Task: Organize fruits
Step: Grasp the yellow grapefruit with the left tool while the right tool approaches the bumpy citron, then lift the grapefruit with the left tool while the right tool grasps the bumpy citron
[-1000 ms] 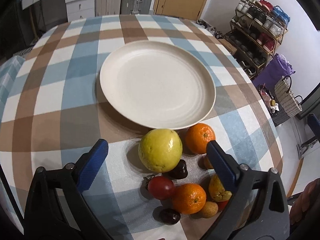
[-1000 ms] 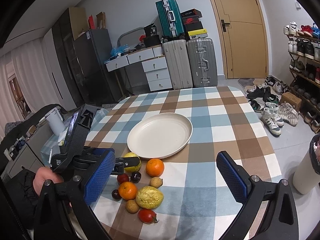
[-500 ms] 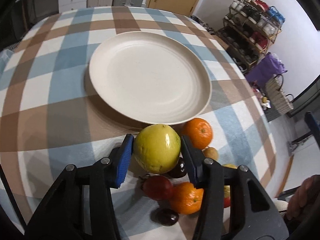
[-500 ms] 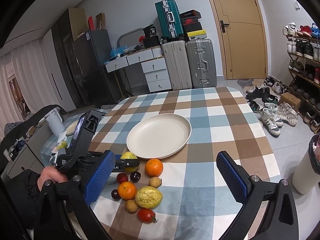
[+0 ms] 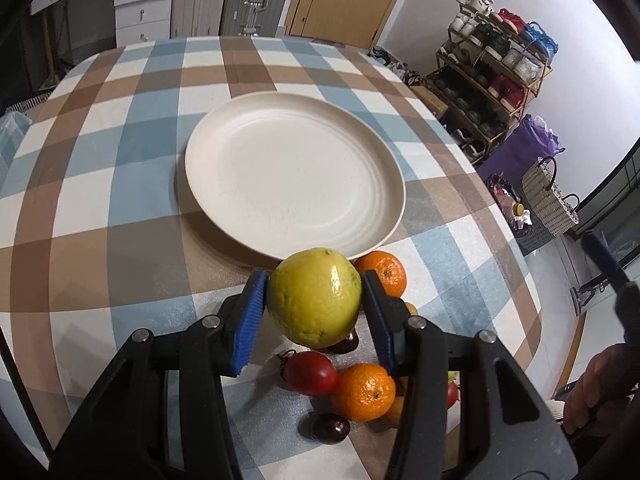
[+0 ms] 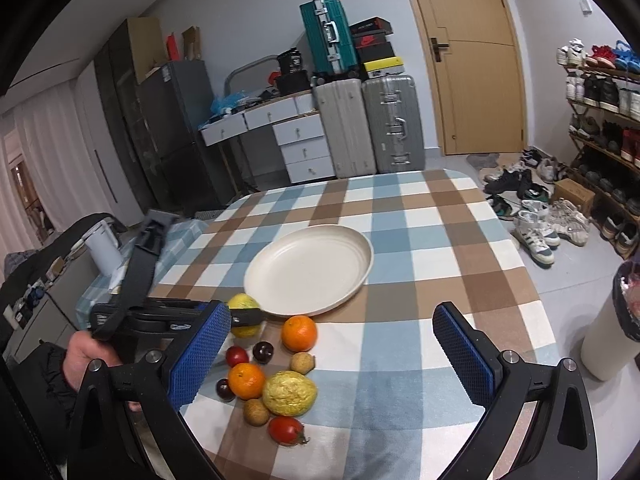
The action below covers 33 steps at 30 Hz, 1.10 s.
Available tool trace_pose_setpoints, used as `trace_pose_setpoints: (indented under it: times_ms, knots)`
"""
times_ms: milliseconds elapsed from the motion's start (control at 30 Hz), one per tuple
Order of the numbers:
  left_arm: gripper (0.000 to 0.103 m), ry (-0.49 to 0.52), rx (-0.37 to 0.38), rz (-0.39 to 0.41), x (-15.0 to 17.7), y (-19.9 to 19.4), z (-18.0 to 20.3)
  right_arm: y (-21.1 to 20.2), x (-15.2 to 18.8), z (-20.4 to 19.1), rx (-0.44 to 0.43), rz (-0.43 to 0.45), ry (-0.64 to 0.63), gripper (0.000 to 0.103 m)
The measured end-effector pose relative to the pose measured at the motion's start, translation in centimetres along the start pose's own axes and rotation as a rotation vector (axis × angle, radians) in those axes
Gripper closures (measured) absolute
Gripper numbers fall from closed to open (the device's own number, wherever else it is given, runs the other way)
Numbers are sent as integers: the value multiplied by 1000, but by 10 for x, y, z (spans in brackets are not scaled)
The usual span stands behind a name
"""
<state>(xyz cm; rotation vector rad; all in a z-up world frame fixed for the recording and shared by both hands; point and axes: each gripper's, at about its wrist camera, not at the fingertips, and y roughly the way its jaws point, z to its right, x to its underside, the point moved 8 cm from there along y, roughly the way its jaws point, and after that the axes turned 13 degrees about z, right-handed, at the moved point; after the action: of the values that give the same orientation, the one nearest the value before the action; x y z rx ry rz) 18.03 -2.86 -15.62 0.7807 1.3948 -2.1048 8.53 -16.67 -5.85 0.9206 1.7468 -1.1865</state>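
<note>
My left gripper [image 5: 314, 304] is shut on a large yellow-green round fruit [image 5: 314, 298] and holds it just above the table, at the near rim of the empty cream plate [image 5: 292, 176]. The same fruit [image 6: 244, 306] and plate [image 6: 310, 272] show in the right wrist view. Below it lie two oranges [image 5: 382, 272] [image 5: 364, 392], red tomatoes [image 5: 310, 367] and dark plums [image 5: 328, 428]. My right gripper [image 6: 332, 356] is open and empty, above the table's near side, over a bumpy yellow fruit [image 6: 289, 387].
The checked tablecloth [image 6: 420, 248] covers the table. Small brown fruits [image 6: 302, 362] and a tomato [image 6: 286, 430] lie near the front edge. Suitcases [image 6: 368, 124], drawers, a door and shoe racks [image 6: 600, 120] stand beyond; a white bin [image 6: 612, 320] is at the right.
My left gripper closed around the yellow-green fruit and has raised it slightly toward the plate. My right gripper has stayed still and open.
</note>
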Motion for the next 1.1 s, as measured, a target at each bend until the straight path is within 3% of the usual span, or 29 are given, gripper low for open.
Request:
trace_pose_setpoints:
  times_ms: [300, 667, 1100]
  knots:
    - [58, -21, 21, 71, -14, -27, -3, 9, 11, -6, -42, -51, 17, 0]
    - [58, -14, 34, 186, -37, -73, -7, 43, 59, -13, -118, -260, 119, 0]
    - [58, -50, 76, 217, -45, -94, -13, 69, 105, -29, -163, -422, 121, 1]
